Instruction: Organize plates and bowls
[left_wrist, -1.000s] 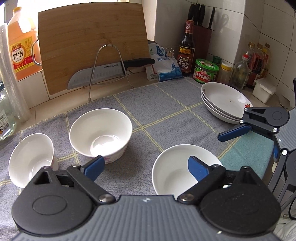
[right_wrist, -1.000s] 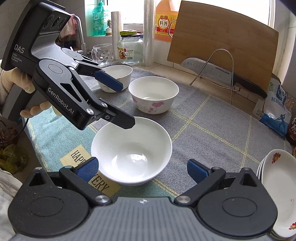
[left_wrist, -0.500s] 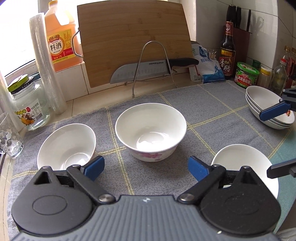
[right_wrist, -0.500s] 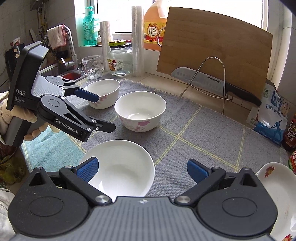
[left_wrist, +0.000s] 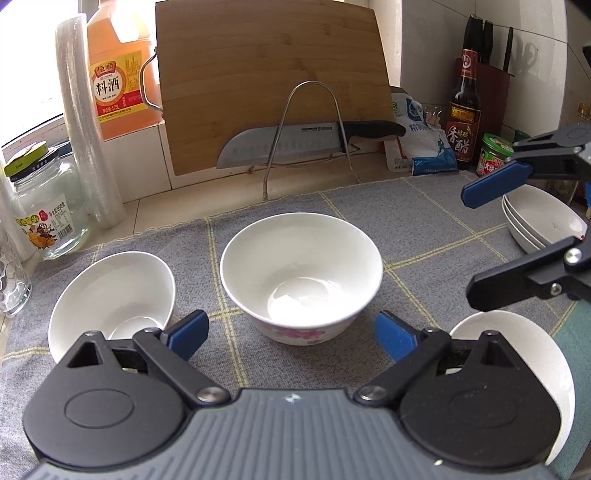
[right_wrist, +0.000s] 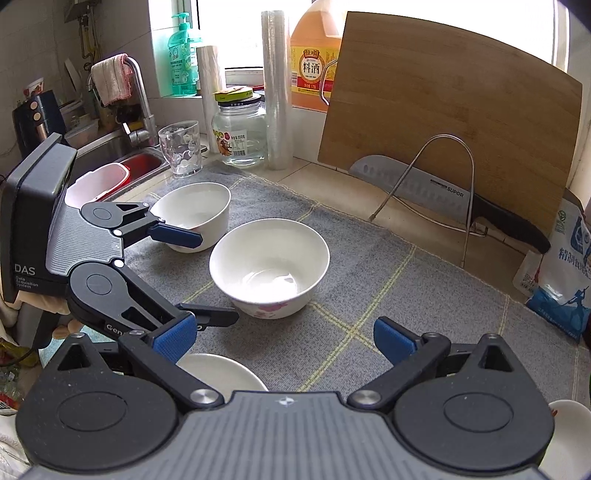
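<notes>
Three white bowls sit apart on the grey cloth covering the tabletop: a flower-printed bowl (left_wrist: 301, 277) in the middle, a tilted small bowl (left_wrist: 110, 301) to its left, and a plain bowl (left_wrist: 517, 354) near right. A stack of plates (left_wrist: 543, 221) lies far right. The left gripper (left_wrist: 291, 334) has its fingers spread wide, empty, lined up with the middle bowl; the right gripper (right_wrist: 284, 338) is likewise spread and empty. These look like glazed ceramic: stiff, slippery, chippable, fairly heavy. The thin rim seems the best place to pinch.
</notes>
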